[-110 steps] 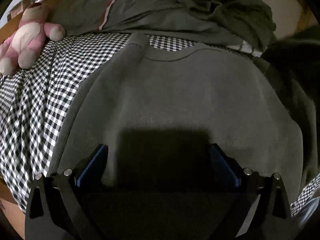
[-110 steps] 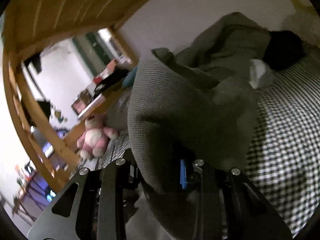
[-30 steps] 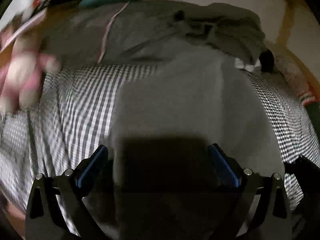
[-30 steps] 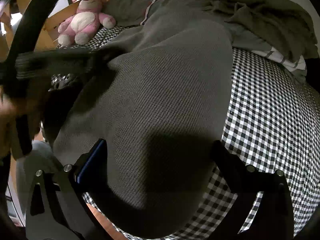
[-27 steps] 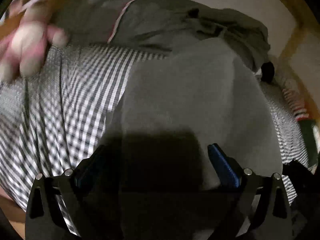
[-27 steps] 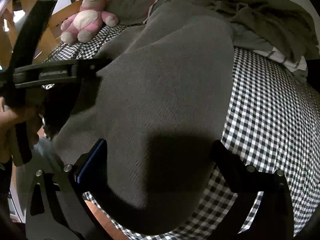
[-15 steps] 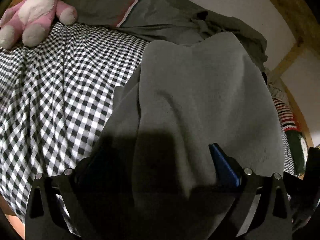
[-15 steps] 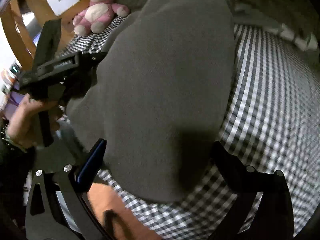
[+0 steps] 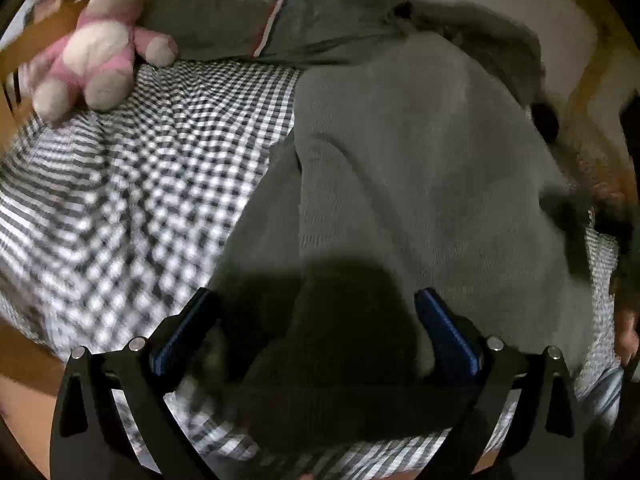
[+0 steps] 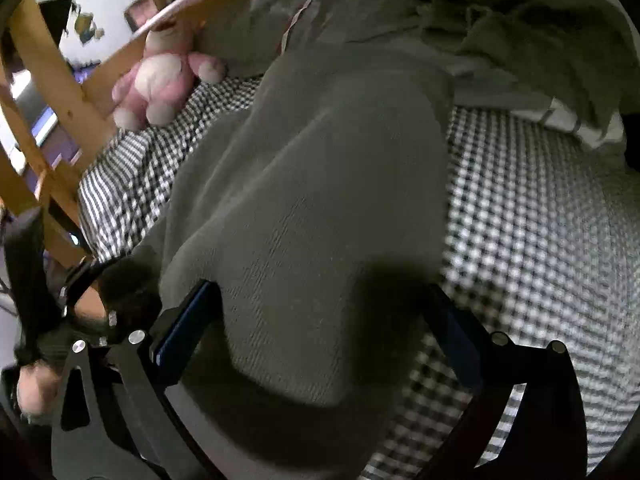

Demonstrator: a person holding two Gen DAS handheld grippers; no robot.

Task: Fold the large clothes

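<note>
- A large grey-green knitted sweater lay in a long folded strip on the bed's black-and-white checked sheet, running from the near edge of the bed towards the far edge.
- Its near end bulged up in a soft fold just in front of both tools; a lower layer of the same knit showed along its left side.
- The left gripper hovered over that near end, its jaws spread wide, with the cloth lying between them but not pinched.
- The right gripper was likewise held over the sweater's near end, jaws spread apart and clamping nothing.
- In the right wrist view the other black tool sat low at the left, beside the bed's near edge.
- A pink and white plush toy sat at the far left corner of the bed, against the wooden bed frame.
- A rumpled olive-grey blanket was heaped along the far edge, touching the sweater's far end.
</note>
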